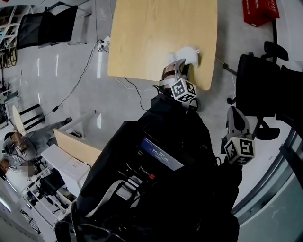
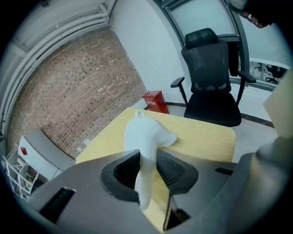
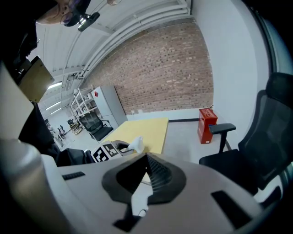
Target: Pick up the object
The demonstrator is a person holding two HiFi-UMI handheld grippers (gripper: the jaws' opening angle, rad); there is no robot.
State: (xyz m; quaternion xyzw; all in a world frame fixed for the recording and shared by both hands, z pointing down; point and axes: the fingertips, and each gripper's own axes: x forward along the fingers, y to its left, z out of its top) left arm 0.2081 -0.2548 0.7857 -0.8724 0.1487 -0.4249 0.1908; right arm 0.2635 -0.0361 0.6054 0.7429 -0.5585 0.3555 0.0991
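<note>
A white moulded object [image 1: 189, 55] lies at the near right corner of the light wooden table [image 1: 156, 38]. My left gripper [image 1: 180, 64] is at that corner, its jaws on either side of the object. In the left gripper view the object's narrow white stem [image 2: 144, 137] runs up between the two dark pads, which press on it from both sides, so the left gripper [image 2: 147, 173] is shut on it. My right gripper [image 1: 235, 118] hangs over the floor to the right of the table, beside the chair. Its jaws meet, and the right gripper [image 3: 146, 176] holds nothing.
A black office chair [image 1: 258, 90] stands right of the table, close to my right gripper. A red box [image 1: 259, 12] sits on the floor at the far right. Cables [image 1: 80, 75] trail over the grey floor left of the table. Another black chair [image 1: 45, 28] stands at the far left.
</note>
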